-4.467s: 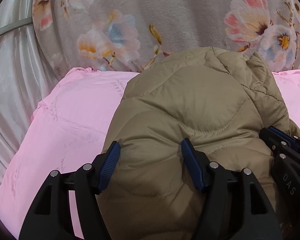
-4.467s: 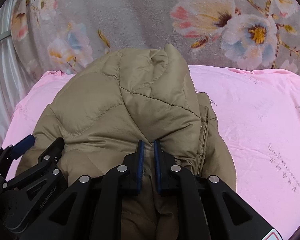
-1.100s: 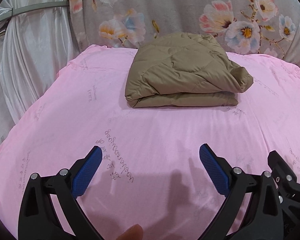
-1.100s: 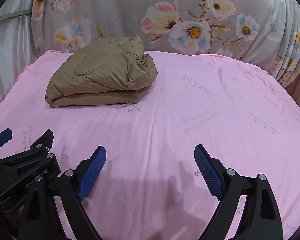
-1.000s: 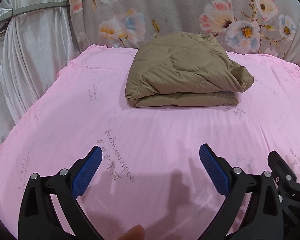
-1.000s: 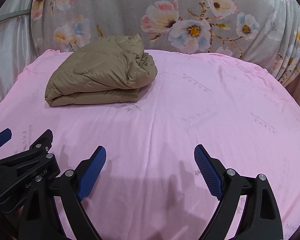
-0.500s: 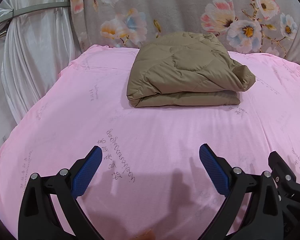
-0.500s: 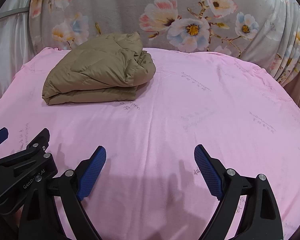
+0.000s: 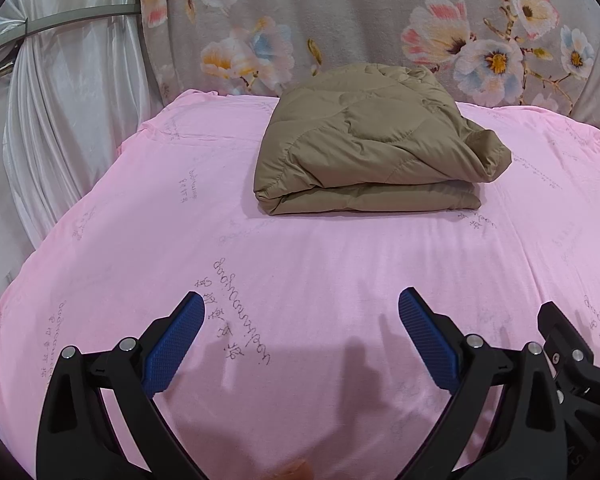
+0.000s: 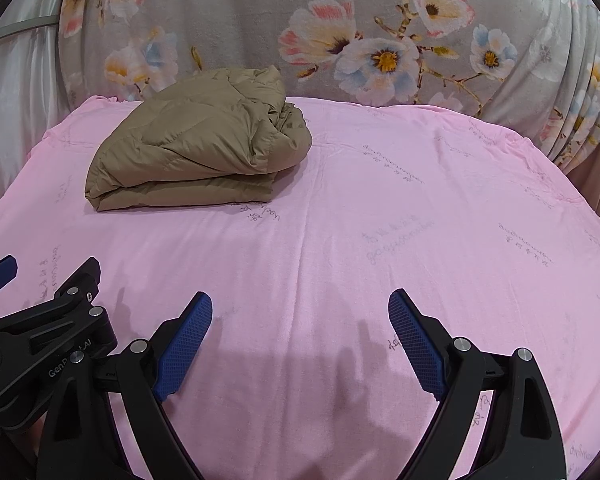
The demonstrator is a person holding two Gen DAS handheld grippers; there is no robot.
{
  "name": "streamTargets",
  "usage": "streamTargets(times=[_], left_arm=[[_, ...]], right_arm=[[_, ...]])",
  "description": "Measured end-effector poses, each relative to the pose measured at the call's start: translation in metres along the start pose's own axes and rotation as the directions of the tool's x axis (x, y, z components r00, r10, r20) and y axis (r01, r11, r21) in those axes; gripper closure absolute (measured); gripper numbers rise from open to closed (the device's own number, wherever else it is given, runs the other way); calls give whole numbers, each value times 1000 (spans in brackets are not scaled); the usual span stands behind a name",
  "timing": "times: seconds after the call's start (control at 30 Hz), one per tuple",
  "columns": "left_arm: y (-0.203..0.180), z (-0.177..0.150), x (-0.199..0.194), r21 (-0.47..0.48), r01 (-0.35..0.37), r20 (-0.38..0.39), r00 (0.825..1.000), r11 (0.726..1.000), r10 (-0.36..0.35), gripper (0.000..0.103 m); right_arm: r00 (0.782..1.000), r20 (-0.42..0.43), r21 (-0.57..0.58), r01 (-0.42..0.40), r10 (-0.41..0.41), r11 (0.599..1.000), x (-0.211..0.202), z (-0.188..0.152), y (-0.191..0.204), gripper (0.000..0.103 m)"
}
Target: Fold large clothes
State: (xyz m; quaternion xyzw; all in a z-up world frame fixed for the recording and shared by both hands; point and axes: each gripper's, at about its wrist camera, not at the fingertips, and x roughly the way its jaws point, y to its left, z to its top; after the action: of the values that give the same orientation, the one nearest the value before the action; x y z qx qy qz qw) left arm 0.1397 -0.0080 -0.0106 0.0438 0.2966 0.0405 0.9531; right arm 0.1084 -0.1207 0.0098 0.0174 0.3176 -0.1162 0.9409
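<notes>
A tan quilted puffer jacket [image 9: 374,144] lies folded into a compact bundle at the far side of the pink bed sheet [image 9: 300,264]. It also shows in the right wrist view [image 10: 196,152], far left. My left gripper [image 9: 300,308] is open and empty, well short of the jacket, low over the sheet. My right gripper [image 10: 300,308] is open and empty, beside the left one, and nothing is between its blue pads [image 10: 414,336].
A grey floral fabric [image 9: 360,20] hangs behind the bed. A white curtain [image 9: 60,112] hangs at the left. The sheet's far right edge [image 10: 560,168] drops off beside more floral drapery. The left gripper body [image 10: 40,336] sits at the right wrist view's lower left.
Since 4.5 s ago both grippers have let go of the jacket and pulled back toward the near edge. In the last second the views have shifted only slightly.
</notes>
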Motion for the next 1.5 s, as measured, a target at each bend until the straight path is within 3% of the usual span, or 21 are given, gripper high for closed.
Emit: streamTargets(times=[1.5], left_arm=[[5,0,-2,-13,-22,4,1000,1000,22,8]], right_arm=[[1000,10,-4,-11,11,1000,-3,2,7,16]])
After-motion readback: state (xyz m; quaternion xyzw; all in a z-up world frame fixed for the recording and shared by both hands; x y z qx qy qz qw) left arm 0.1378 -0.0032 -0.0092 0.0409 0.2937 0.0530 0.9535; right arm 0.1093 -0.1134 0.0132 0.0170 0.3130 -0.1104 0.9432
